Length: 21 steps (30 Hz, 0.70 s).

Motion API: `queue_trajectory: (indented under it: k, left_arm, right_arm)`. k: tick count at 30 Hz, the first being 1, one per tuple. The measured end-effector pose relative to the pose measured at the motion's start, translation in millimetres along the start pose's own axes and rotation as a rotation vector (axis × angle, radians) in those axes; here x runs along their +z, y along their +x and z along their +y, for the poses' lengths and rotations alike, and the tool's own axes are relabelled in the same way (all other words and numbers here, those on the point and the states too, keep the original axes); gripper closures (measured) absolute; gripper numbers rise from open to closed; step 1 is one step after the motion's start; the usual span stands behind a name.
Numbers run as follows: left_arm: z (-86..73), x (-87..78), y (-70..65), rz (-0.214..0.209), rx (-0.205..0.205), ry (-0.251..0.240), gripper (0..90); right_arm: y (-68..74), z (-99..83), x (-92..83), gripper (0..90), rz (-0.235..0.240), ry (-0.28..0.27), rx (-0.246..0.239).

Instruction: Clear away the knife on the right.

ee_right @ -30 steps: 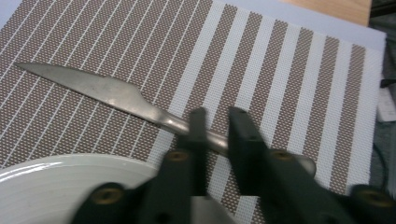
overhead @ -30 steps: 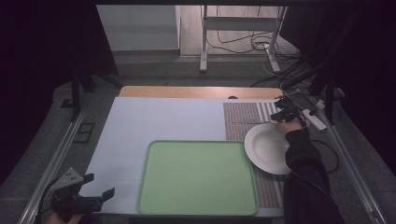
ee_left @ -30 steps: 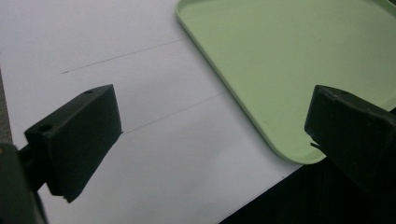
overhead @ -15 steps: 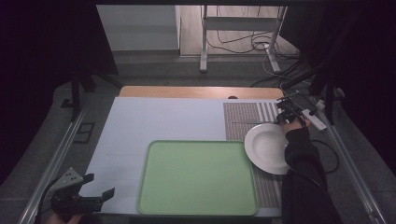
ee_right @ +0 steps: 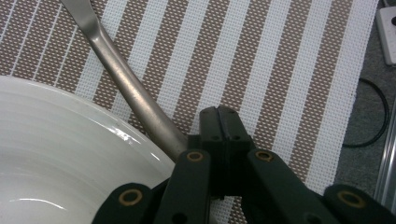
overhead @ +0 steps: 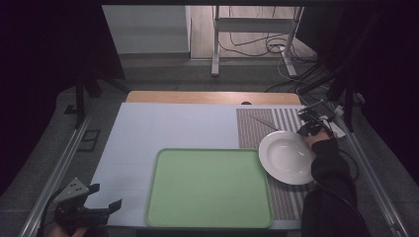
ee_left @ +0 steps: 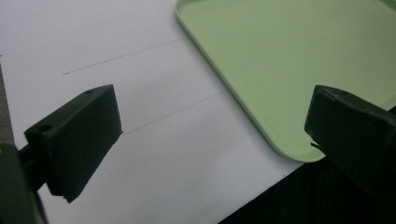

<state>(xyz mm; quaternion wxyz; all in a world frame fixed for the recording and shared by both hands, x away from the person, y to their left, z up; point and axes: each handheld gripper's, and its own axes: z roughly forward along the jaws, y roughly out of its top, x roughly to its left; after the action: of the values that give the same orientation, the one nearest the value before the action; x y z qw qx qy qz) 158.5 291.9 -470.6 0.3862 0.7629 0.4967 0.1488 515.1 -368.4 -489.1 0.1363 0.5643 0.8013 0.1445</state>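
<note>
Right gripper [ee_right: 223, 122]: jaws pressed together at the far right edge of the white plate [overhead: 288, 157]. A metal utensil [ee_right: 122, 82] runs from beside the closed jaws out over the striped placemat [ee_right: 289, 70]; its handle end passes under the gripper body beside the jaws, so whether it is pinched cannot be told. In the high view the utensil [overhead: 264, 122] slants across the mat just beyond the plate, its working end too small to identify as knife, fork or spoon.

Left gripper [overhead: 81, 210]: jaws spread wide, nothing between them, off the green tray's [overhead: 210, 187] near left corner, above the white table cover [ee_left: 116, 70].

Judgement: the step in hand appears to be laying or adjusting the utensil beside the plate. The next move calls for confirming the grip, then placing the utensil flat on the mat, clear of the plate's rim so it does not ride up or tip the plate.
</note>
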Motion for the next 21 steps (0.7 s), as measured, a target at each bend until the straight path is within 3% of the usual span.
queue_trajectory:
  k: [1,3,4,5,7,9,10,12,13,16,21]
  left_arm:
    - [-0.1,0.0,0.1,0.0,0.0,0.0,3.6]
    - [0.0,-0.2,0.6,-0.002,-0.001,0.001,3.6]
    - [0.0,-0.2,0.6,-0.002,-0.001,0.001,3.6]
    - [-0.1,-0.2,0.6,-0.001,-0.003,0.001,3.6]
    - [-0.1,-0.2,0.3,-0.001,-0.001,0.001,3.6]
    - [-0.1,-0.2,0.3,-0.001,-0.001,0.001,3.6]
    - [-0.2,-0.3,0.4,-0.001,-0.002,0.001,3.6]
    - [-0.2,-0.3,0.5,-0.001,-0.003,0.0,3.6]
    - [-0.2,-0.4,0.7,-0.002,-0.004,0.0,3.6]
    - [-0.2,-0.3,0.7,-0.002,-0.004,0.0,3.6]
    - [-0.4,-0.5,0.9,-0.002,-0.005,0.0,3.6]
  right_arm:
    - [-0.9,2.3,-2.3,82.7,-0.029,-0.022,0.013]
    - [-2.2,6.8,-7.0,68.6,-0.009,-0.081,0.048]
    - [-2.2,6.8,-7.0,68.6,-0.009,-0.081,0.048]
    - [-0.4,12.0,-10.9,58.2,-0.006,-0.12,0.078]
    - [3.3,17.2,-11.9,46.3,0.005,-0.149,0.09]
    - [5.4,19.5,-11.4,41.1,0.007,-0.159,0.085]
    - [11.0,24.0,-8.0,27.0,0.011,-0.158,0.08]
    - [13.8,26.0,-5.8,22.4,0.015,-0.149,0.084]
    - [18.4,29.8,-0.3,11.5,0.026,-0.127,0.088]
    - [26.0,35.1,7.5,1.9,0.015,-0.102,0.09]
    - [35.0,41.7,18.1,1.5,0.022,-0.07,0.051]
